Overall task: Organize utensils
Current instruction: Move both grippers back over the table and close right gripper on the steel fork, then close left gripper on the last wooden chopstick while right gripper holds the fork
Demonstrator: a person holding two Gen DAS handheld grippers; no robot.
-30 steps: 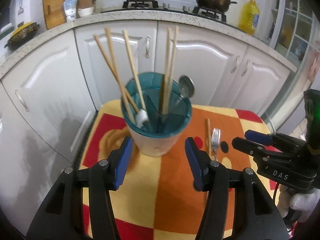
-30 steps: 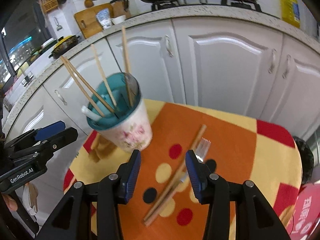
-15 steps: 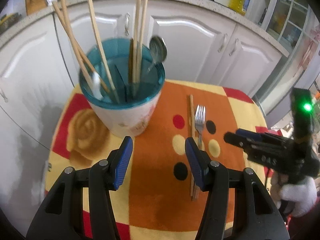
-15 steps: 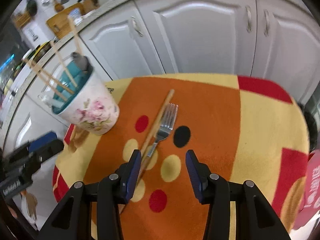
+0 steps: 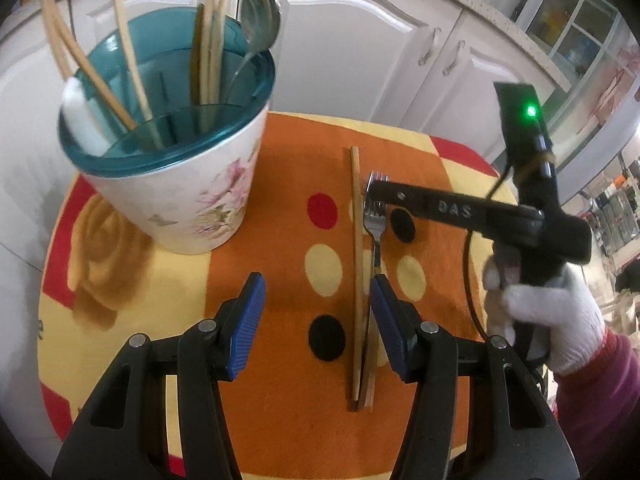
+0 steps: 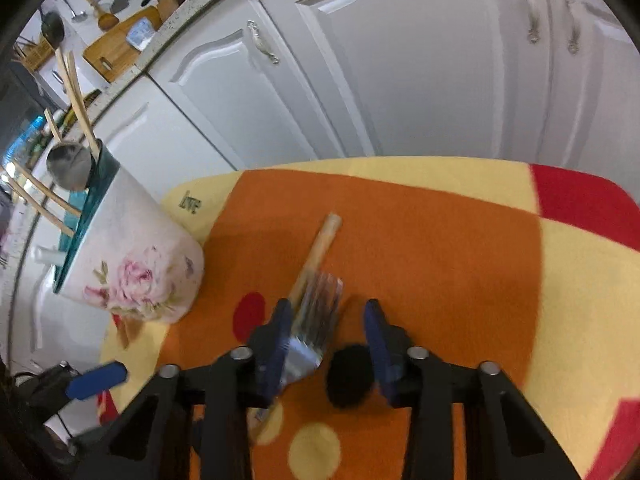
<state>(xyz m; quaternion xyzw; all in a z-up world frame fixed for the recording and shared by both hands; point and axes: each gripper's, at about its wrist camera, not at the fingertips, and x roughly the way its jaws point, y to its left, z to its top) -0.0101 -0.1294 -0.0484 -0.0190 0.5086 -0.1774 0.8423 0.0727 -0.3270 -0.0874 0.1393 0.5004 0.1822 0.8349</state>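
- Fork (image 6: 316,312) lies flat on the patterned cloth (image 5: 280,160), right of the floral cup (image 5: 180,184), touching a loose chopstick (image 5: 356,260) on its left side.
- Right gripper (image 6: 326,344): jaws have just been closing, now narrow, straddling the fork head. Left pad is at the fork's edge, right pad is clear, so no grip yet.
- Left gripper (image 5: 316,316): wide, empty, hovering over the near ends of fork and chopstick.
- Handling, my read: steel fork is light, stiff and slick, and sits low on soft cloth. Pinch across the neck just behind the tines; the chopstick may get caught too.
- Legible text: "DAS" on the right gripper's finger, "LIVE"-like print on the cloth's far edge (unsure).
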